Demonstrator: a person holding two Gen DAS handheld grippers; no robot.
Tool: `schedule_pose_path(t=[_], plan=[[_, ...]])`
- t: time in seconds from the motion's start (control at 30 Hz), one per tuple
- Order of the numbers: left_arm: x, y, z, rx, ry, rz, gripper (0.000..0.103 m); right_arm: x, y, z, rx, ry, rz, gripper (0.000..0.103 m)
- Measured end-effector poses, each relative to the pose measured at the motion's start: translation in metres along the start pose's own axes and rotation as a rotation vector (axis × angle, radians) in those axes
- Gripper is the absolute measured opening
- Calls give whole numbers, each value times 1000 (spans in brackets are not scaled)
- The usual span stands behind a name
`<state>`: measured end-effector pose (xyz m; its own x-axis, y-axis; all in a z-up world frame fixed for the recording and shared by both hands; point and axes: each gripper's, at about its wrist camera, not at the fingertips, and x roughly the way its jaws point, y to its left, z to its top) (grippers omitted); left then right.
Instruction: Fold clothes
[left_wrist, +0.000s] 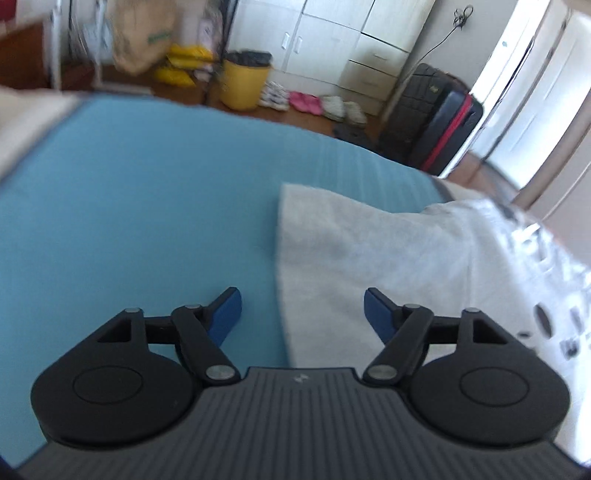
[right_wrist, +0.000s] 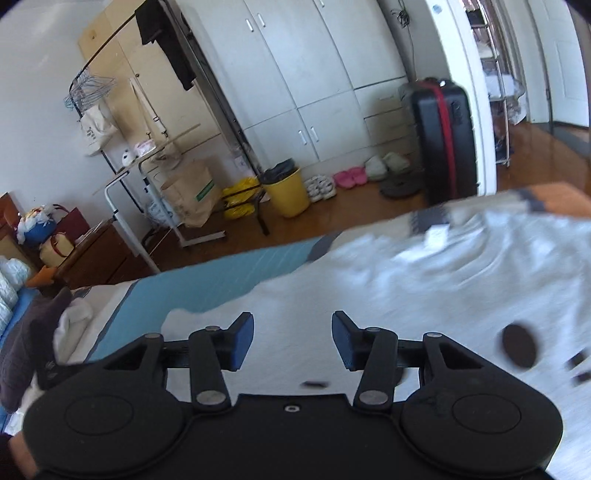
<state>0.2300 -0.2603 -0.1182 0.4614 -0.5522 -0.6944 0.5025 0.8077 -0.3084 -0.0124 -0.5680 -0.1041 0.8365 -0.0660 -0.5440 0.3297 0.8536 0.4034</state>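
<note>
The white garment (left_wrist: 406, 258) lies spread on the blue bed sheet (left_wrist: 129, 203). The left gripper (left_wrist: 303, 310) hangs over its left edge, jaws apart and empty. The right gripper (right_wrist: 293, 338) hovers above the cloth, jaws apart, holding nothing.

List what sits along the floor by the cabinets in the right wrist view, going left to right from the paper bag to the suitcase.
Paper bag → yellow bags → yellow bin → white sneakers → pink slippers → grey slippers → black suitcase.

No text can be read; the green print on the paper bag (right_wrist: 192, 194) is blurred
</note>
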Motion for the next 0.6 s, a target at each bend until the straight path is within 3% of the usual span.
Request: schedule_pose_path(t=[0.03,0.07,0.13,0.27,0.37,0.53,0.6], plan=[[0,-4,-4,9,-14,-7,57,7,5,-6,6,12,11,52],[1,-8,-7,19,-28,-13,5,14,10,-10,1,28,23,53],[-5,-17,-13,37,-76,-23,4,27,20,-17,-20,58,34,52],[-72,-47,-12,125,-273,-66,4,31,39,-24,-84,69,3,52],[-67,-40,-13,69,-81,-222,4,35,43,-22,-62,74,10,52],[-32,-5,-18,-62,101,-190,4,44,45,-9,15,90,30,53],[-39,7,-11,-81,65,-174,6,48,52,-6,24,116,31,53]])
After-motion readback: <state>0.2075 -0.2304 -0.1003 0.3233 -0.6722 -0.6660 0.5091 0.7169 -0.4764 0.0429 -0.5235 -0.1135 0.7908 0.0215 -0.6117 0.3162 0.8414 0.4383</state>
